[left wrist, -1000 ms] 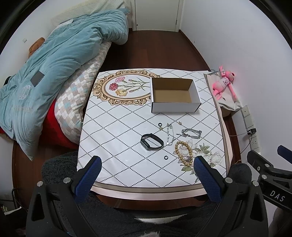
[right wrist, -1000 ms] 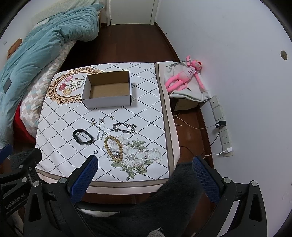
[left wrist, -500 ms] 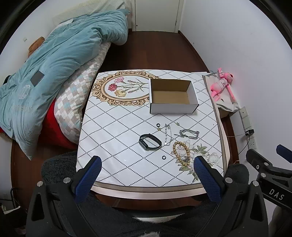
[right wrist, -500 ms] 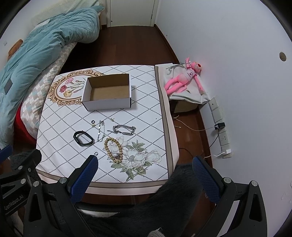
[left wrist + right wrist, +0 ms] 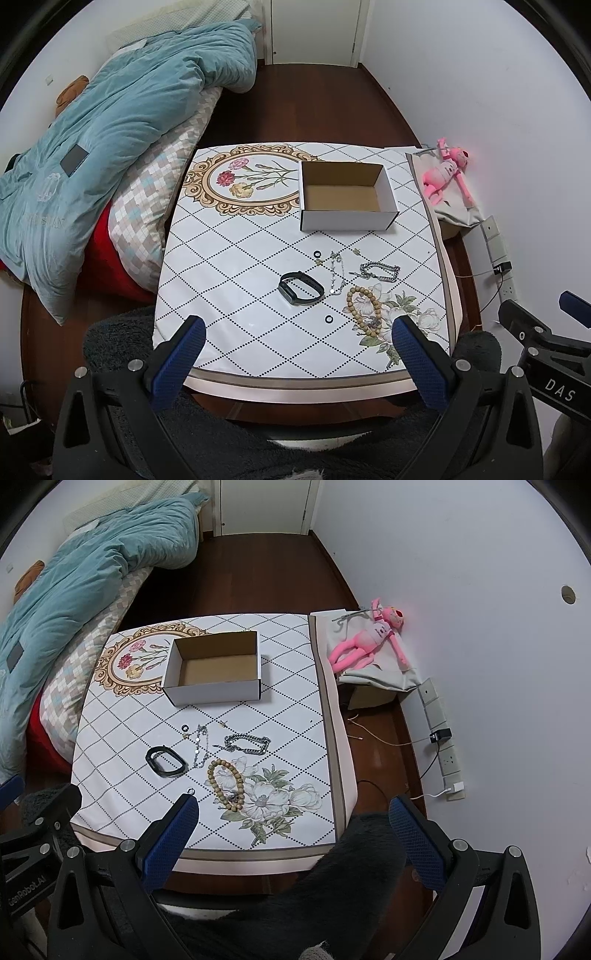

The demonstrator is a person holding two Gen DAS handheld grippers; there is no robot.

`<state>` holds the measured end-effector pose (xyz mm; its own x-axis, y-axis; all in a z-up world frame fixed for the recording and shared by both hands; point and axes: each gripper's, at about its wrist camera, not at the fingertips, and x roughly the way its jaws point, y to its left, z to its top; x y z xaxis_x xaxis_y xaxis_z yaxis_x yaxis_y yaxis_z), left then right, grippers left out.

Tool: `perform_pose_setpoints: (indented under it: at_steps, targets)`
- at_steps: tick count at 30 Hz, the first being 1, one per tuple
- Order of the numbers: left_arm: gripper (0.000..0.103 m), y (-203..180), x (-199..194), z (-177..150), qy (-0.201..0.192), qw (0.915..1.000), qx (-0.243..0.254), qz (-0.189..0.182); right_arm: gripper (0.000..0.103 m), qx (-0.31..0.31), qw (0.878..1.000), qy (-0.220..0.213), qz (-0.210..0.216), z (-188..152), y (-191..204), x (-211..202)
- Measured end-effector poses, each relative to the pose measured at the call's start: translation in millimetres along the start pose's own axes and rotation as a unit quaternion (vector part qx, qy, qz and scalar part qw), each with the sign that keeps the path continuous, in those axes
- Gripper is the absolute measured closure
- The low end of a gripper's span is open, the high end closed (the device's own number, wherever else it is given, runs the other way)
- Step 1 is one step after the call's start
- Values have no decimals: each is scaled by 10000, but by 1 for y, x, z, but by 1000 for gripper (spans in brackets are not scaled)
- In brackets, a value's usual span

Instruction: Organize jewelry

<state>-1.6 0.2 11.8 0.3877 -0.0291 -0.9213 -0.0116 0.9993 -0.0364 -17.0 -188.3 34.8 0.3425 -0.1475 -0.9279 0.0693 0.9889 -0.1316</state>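
Observation:
An open white cardboard box stands empty on the patterned table. In front of it lie a black band, a wooden bead bracelet, a silver chain bracelet, a thin silver necklace and small rings. My left gripper is open and empty, held high over the table's near edge. My right gripper is open and empty, above the near right corner.
A bed with a teal duvet lies left of the table. A pink plush toy rests on a grey-covered box at the right wall. Wall sockets and cables run along the right. Dark wood floor lies beyond.
Both grippers have drawn back and up a little, so the table looks slightly smaller and farther. The jewelry and the box have not moved. Both grippers stay open.

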Motion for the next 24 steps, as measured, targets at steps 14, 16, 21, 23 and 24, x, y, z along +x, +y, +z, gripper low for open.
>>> perform_pose_setpoints:
  at_steps: [14,16,21,23,24]
  targets:
    - [0,-7,-2,1,21,10000,-2,-6,0,2,10000,-3,-8,2,-5,-2]
    - [0,-7,-2,1,23,10000,-1,-14,0,-7,10000,-15,-16,1,-4,-2]
    - [0,-9,-2,1,65,10000,55,-32,0,-3,10000,-24,-12,2,-7,-3]
    - [0,-10,-2,0,83,9999,86,-43,0,-14,10000,-34,-18,3,-9,-5]
    - [0,-9,-2,0,85,9999,92,-50,0,-11,10000,-34,-18,3,-10,-5]
